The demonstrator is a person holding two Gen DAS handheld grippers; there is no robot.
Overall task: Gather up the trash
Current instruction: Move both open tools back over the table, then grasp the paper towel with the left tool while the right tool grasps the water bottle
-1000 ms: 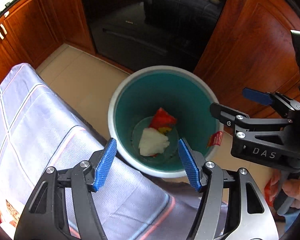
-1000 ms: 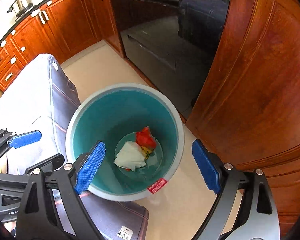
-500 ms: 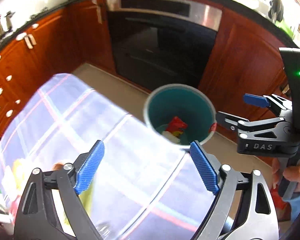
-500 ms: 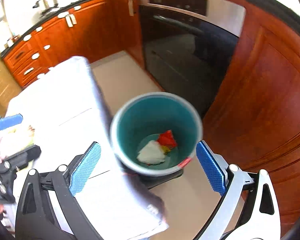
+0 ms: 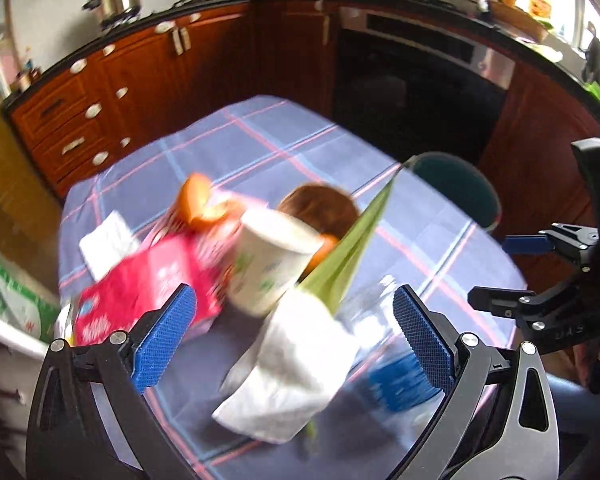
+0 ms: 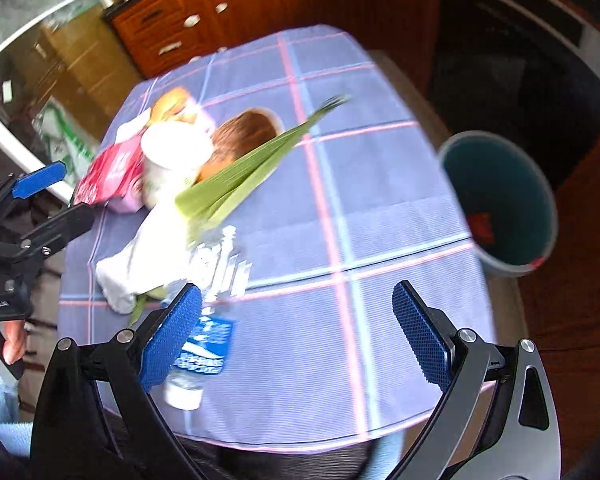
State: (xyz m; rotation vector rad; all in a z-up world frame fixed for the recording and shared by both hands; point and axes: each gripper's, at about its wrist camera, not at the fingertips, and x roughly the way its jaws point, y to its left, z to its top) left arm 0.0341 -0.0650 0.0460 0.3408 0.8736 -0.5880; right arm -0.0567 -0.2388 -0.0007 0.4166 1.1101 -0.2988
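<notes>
Since the trash pile (image 5: pixel 260 276) (cup, white napkin, green leaf, red packet, water bottle) sits on the counter (image 6: pixel 380 184), this looks like the pick-another-piece step. Left gripper (image 5: pixel 296 340) is opening, nothing between its jaws; right gripper (image 6: pixel 296 332) is wide and empty. Next: pick one item, close on it. Only the right view shows inside the bin (image 6: pixel 500 200).

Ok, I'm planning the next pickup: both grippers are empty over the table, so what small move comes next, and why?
Probably lower the left gripper, whose jaws are opening with nothing between them, onto the white crumpled paper: it lies nearest, directly ahead on the tablecloth, and the bin stands close by.
</notes>
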